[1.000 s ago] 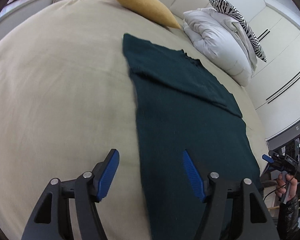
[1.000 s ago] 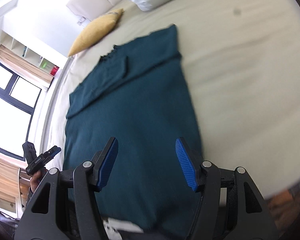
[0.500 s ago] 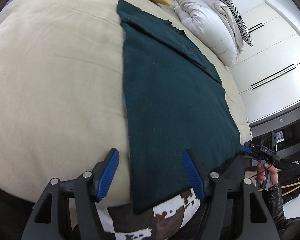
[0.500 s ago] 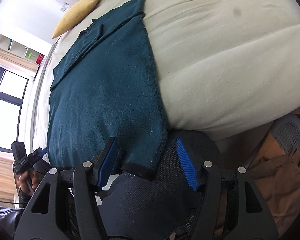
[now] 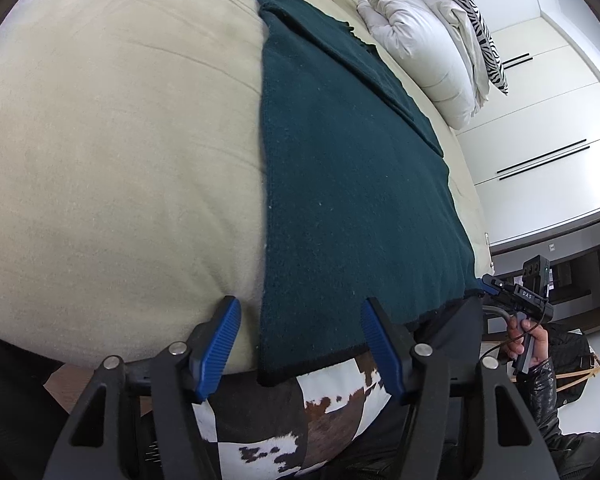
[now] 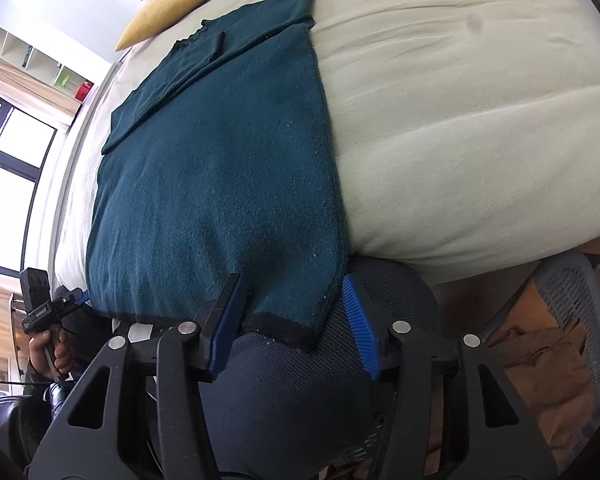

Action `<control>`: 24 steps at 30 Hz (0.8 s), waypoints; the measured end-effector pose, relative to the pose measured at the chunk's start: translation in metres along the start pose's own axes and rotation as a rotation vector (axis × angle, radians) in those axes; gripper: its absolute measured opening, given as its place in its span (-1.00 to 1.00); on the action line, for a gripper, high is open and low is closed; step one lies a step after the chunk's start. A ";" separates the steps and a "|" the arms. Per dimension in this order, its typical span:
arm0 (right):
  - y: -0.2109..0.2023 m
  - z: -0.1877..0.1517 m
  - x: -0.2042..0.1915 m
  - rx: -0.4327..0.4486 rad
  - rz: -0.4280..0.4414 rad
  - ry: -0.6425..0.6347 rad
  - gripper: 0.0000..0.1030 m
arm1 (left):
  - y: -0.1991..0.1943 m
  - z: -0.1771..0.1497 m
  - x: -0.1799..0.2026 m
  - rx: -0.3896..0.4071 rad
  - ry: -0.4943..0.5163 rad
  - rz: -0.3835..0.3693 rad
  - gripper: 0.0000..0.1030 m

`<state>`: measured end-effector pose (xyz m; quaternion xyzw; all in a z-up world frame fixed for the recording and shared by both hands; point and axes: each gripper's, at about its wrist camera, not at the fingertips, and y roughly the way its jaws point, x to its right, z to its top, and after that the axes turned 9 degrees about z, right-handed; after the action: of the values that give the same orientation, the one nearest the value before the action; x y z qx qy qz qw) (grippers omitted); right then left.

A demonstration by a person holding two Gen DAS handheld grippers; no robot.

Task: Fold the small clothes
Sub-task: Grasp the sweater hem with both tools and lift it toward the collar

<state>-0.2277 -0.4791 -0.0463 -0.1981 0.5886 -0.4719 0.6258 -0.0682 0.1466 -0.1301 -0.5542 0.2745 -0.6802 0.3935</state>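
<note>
A dark teal knit garment [image 5: 348, 184] lies flat on the cream bed, its black-trimmed hem hanging over the near edge; it also shows in the right wrist view [image 6: 220, 168]. Its far end is folded over. My left gripper [image 5: 300, 348] is open, its jaws astride the hem's left corner, not touching. My right gripper [image 6: 292, 320] is open, its jaws astride the hem's right corner [image 6: 308, 336]. The right gripper also shows from the left wrist view [image 5: 516, 296], and the left gripper from the right wrist view [image 6: 48, 304].
The cream bed [image 5: 120, 160] fills both views. A yellow cushion [image 6: 172, 4] and a white duvet with a zebra pillow [image 5: 432, 48] lie at the far end. A cowhide-patterned cushion [image 5: 300, 412] and a dark mesh chair [image 6: 300, 400] sit below the bed edge. White cupboards [image 5: 540, 120] stand right.
Both grippers have drawn back from above the garment to its near hem at the bed edge and dropped lower. Both stay open. The garment has not moved.
</note>
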 end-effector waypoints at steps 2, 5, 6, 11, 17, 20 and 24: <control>0.000 0.001 -0.001 -0.010 -0.006 -0.003 -0.06 | 0.001 -0.001 0.002 -0.008 0.011 0.001 0.18; 0.001 0.002 -0.003 -0.027 -0.017 -0.018 -0.07 | 0.005 -0.003 0.006 -0.027 0.036 0.004 0.17; 0.002 0.002 -0.005 -0.035 -0.022 -0.024 -0.07 | 0.006 -0.004 0.007 -0.031 0.041 0.005 0.16; 0.004 0.005 -0.006 -0.069 -0.048 -0.042 -0.15 | 0.007 -0.004 0.002 -0.034 0.028 0.016 -0.19; 0.009 0.008 -0.011 -0.099 -0.089 -0.070 -0.33 | 0.007 -0.006 0.000 -0.040 0.032 0.037 -0.63; 0.009 0.008 -0.012 -0.104 -0.097 -0.078 -0.46 | 0.009 -0.008 0.002 -0.050 0.051 0.044 -0.83; 0.006 0.006 -0.011 -0.097 -0.107 -0.075 -0.66 | 0.008 -0.009 0.004 -0.046 0.064 0.049 -0.86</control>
<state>-0.2188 -0.4693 -0.0439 -0.2770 0.5756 -0.4679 0.6107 -0.0752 0.1382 -0.1368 -0.5342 0.3162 -0.6812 0.3881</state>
